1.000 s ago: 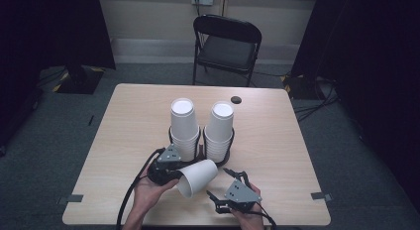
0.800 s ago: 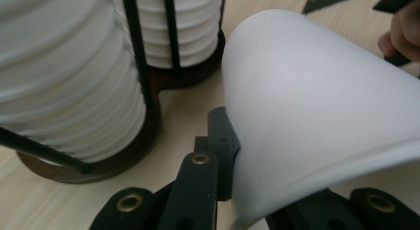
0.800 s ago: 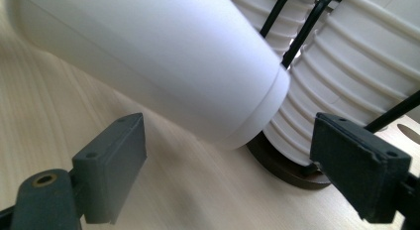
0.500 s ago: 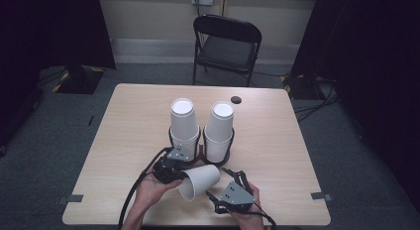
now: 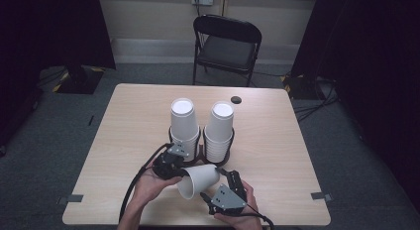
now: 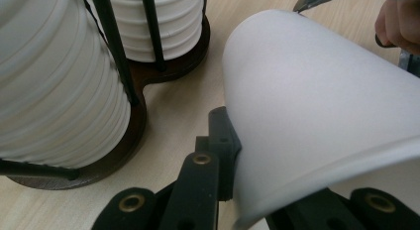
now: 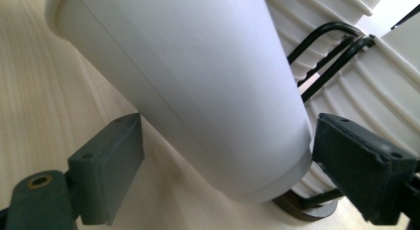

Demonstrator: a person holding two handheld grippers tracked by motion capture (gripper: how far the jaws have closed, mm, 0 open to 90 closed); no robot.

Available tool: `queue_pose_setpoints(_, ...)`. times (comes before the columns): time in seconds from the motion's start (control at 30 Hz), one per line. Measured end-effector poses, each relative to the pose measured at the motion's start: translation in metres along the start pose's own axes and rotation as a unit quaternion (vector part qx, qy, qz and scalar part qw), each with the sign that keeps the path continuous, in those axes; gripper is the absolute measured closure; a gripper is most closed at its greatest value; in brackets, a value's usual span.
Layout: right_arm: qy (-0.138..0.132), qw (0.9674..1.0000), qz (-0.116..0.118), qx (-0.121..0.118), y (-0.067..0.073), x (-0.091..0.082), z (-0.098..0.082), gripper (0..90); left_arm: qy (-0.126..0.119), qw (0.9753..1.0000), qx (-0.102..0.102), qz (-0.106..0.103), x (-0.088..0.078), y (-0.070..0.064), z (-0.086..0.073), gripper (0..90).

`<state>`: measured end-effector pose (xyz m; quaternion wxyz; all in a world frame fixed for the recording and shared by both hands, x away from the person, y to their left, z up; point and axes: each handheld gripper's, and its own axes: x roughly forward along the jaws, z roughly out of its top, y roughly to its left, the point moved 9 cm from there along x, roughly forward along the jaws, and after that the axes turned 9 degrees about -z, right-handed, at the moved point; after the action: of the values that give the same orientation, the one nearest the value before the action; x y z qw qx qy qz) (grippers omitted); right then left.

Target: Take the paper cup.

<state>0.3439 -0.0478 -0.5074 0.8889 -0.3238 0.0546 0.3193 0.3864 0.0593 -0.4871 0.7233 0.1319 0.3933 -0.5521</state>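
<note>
High view: the left tongs (image 5: 174, 171) grip a white paper cup (image 5: 199, 179) at its base end, the cup lying on its side above the surface (image 5: 124, 136), mouth toward the person. The right tongs (image 5: 218, 188) sit just beside the cup; their jaws have just been opening, standing apart on either side of it without pressing. Beyond both tongs stands a dark cup holder (image 5: 198, 153) with two stacks of cups.

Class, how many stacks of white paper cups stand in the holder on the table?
2: the left stack and the right stack, side by side in the holder, mid-table.
</note>
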Motion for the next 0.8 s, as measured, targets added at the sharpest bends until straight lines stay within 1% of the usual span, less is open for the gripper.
queue_pose_setpoints(0.03, 0.003, 1.0000, -0.002, -0.008, 0.000, 0.001, 0.000, 11.3, 0.016, 0.9998, 0.009, -0.002, -0.001, 0.001, -0.001, 86.6)
queue_pose_setpoints(0.07, 0.004, 0.9998, -0.002, -0.017, 0.001, 0.002, 0.001, 10.9, 0.018, 0.9998, 0.009, -0.005, -0.001, 0.000, 0.000, 86.6)
queue_pose_setpoints(0.1, 0.008, 0.9995, -0.009, -0.030, 0.001, 0.005, 0.002, 9.9, 0.013, 0.9999, 0.003, -0.008, -0.001, 0.001, 0.003, 86.5)
queue_pose_setpoints(0.13, 0.008, 0.9992, -0.015, -0.036, 0.000, 0.006, 0.003, 9.7, 0.014, 0.9999, -0.001, -0.007, -0.002, 0.001, 0.003, 86.6)
queue_pose_setpoints(0.2, 0.010, 0.9991, -0.016, -0.037, 0.000, 0.007, 0.004, 9.6, 0.012, 0.9999, -0.001, -0.007, -0.003, 0.002, 0.004, 86.5)
queue_pose_setpoints(0.23, 0.014, 0.9981, -0.024, -0.055, 0.000, 0.010, 0.006, 9.5, 0.015, 0.9998, 0.000, -0.015, -0.004, 0.001, 0.004, 86.6)
queue_pose_setpoints(0.3, 0.016, 0.9971, -0.023, -0.071, 0.002, 0.013, 0.007, 9.4, 0.020, 0.9997, 0.001, -0.015, -0.003, 0.000, 0.004, 86.5)
queue_pose_setpoints(0.37, 0.018, 0.9964, -0.023, -0.080, 0.003, 0.016, 0.008, 9.4, 0.015, 0.9996, 0.000, -0.022, -0.001, -0.001, 0.005, 86.5)
queue_pose_setpoints(0.43, 0.017, 0.9965, -0.022, -0.079, 0.004, 0.017, 0.010, 9.4, 0.016, 0.9996, 0.003, -0.022, -0.001, -0.002, 0.006, 86.5)
queue_pose_setpoints(0.47, 0.022, 0.9956, -0.024, -0.088, 0.005, 0.019, 0.011, 9.6, 0.015, 0.9997, 0.001, -0.020, 0.000, -0.002, 0.006, 86.4)
queue_pose_setpoints(0.5, 0.022, 0.9956, -0.024, -0.088, 0.005, 0.019, 0.011, 9.6, 0.016, 0.9997, 0.001, -0.019, 0.000, -0.001, 0.006, 86.4)
queue_pose_setpoints(0.53, 0.020, 0.9958, -0.017, -0.088, 0.005, 0.021, 0.013, 9.7, 0.005, 0.9998, -0.006, -0.021, 0.000, -0.001, 0.008, 86.5)
queue_pose_setpoints(0.57, 0.020, 0.9958, -0.017, -0.088, 0.005, 0.021, 0.013, 9.7, 0.005, 0.9998, -0.006, -0.021, 0.000, -0.001, 0.008, 86.6)
queue_pose_setpoints(0.6, 0.011, 0.9962, -0.009, -0.086, 0.006, 0.021, 0.017, 10.0, 0.004, 0.9995, -0.003, -0.030, 0.002, -0.003, 0.010, 86.6)
queue_pose_setpoints(0.63, 0.011, 0.9962, -0.009, -0.086, 0.006, 0.021, 0.017, 10.0, 0.004, 0.9995, -0.003, -0.030, 0.002, -0.003, 0.010, 86.6)
queue_pose_setpoints(0.67, 0.005, 0.9961, -0.005, -0.088, 0.009, 0.022, 0.021, 9.9, 0.008, 0.9995, -0.002, -0.031, 0.004, -0.005, 0.010, 86.6)
queue_pose_setpoints(0.73, 0.007, 0.9959, -0.003, -0.090, 0.011, 0.023, 0.022, 9.8, 0.006, 0.9995, -0.004, -0.031, 0.006, -0.005, 0.010, 86.6)
queue_pose_setpoints(0.77, 0.003, 0.9964, -0.001, -0.084, 0.014, 0.024, 0.024, 9.8, 0.007, 0.9995, -0.010, -0.031, 0.008, -0.004, 0.010, 86.5)
queue_pose_setpoints(0.8, 0.001, 0.9967, 0.002, -0.082, 0.014, 0.025, 0.024, 9.9, 0.009, 0.9994, -0.010, -0.032, 0.009, -0.004, 0.009, 86.5)
